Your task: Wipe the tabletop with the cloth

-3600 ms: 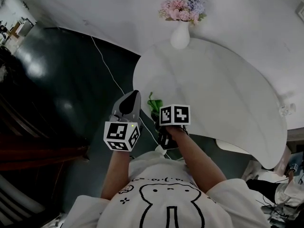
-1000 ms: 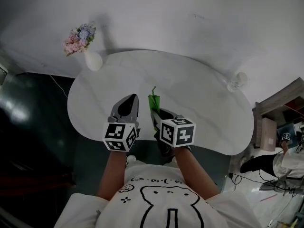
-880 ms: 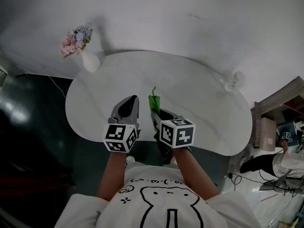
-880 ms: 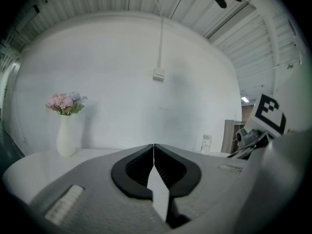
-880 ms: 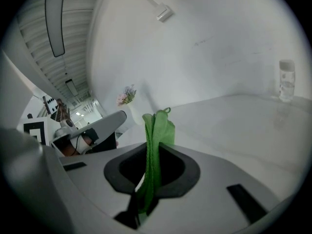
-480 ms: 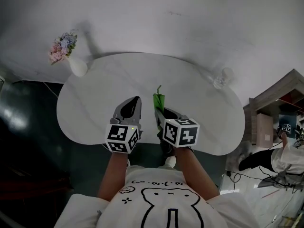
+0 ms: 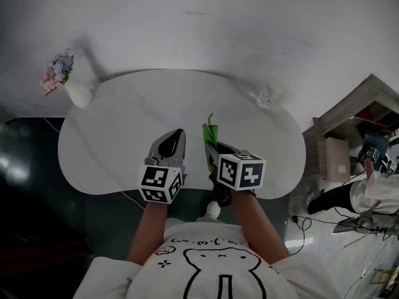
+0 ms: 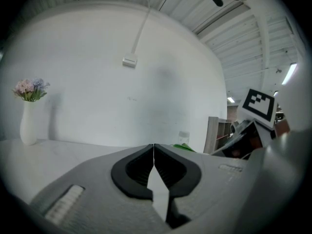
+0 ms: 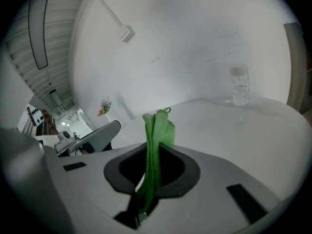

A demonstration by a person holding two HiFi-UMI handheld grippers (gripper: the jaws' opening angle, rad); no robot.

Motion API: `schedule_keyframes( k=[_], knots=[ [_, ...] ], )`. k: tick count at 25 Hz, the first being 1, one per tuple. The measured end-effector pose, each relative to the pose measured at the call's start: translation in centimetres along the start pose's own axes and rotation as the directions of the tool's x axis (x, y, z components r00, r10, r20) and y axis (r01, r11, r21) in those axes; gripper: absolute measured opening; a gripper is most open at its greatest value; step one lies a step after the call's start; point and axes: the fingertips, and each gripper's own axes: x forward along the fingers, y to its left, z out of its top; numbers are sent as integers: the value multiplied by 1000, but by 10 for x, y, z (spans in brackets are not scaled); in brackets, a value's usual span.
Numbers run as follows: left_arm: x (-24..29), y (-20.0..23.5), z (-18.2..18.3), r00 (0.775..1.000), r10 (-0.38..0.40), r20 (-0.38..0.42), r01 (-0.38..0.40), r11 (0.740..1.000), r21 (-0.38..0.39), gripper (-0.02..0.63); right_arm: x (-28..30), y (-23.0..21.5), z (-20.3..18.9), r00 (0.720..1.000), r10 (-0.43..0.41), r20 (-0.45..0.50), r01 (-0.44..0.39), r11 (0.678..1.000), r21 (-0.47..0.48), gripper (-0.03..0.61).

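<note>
A white kidney-shaped table (image 7: 124,123) lies in front of me. My right gripper (image 7: 215,147) hovers over its near edge, shut on a folded green cloth (image 7: 210,132) that sticks up past the jaws. In the right gripper view the green cloth (image 9: 155,145) stands upright, pinched between the dark pads. My left gripper (image 7: 176,136) is held beside it, a little to the left, also above the near edge. Its jaws meet with nothing between them, as the left gripper (image 8: 154,147) view shows.
A white vase of flowers (image 7: 62,83) stands at the table's far left end. A clear glass (image 7: 267,96) stands at the far right end. A wooden shelf unit (image 7: 349,129) is beyond the right end. Another person (image 7: 368,195) is at the far right. Cables lie on the floor.
My view has swung to the right along the table: vase and glass slid left in the picture. Both grippers keep their pose, with the cloth still pinched in the right one.
</note>
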Motion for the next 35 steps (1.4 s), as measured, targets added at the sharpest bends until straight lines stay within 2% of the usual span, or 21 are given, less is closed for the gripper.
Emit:
schedule_keyframes(
  k=[8, 12, 17, 21, 29, 32, 35],
  knots=[
    [15, -27, -3, 999, -39, -25, 40, 999, 33, 18, -39, -61, -3, 998, -59, -14, 60, 998, 35, 43],
    [21, -35, -5, 998, -53, -43, 55, 997, 48, 18, -57, -99, -6, 992, -129, -4, 129, 991, 44, 43],
    [29, -44, -9, 995, -82, -59, 84, 996, 38, 18, -83, -148, -6, 978, -203, 51, 194, 970, 149, 43],
    [35, -58, -15, 990, -113, -85, 119, 990, 76, 18, -108, -188, -4, 954, -287, 88, 271, 949, 163, 43],
    [40, -82, -21, 977, -175, -123, 190, 973, 127, 18, -155, -261, -20, 896, -436, 87, 417, 892, 172, 43],
    [40, -88, -25, 973, -191, -131, 209, 969, 132, 18, -169, -286, -19, 868, -488, 95, 470, 867, 164, 43],
    [39, -93, -28, 970, -201, -136, 219, 967, 130, 18, -185, -307, -16, 826, -556, 90, 543, 829, 131, 43]
  ],
)
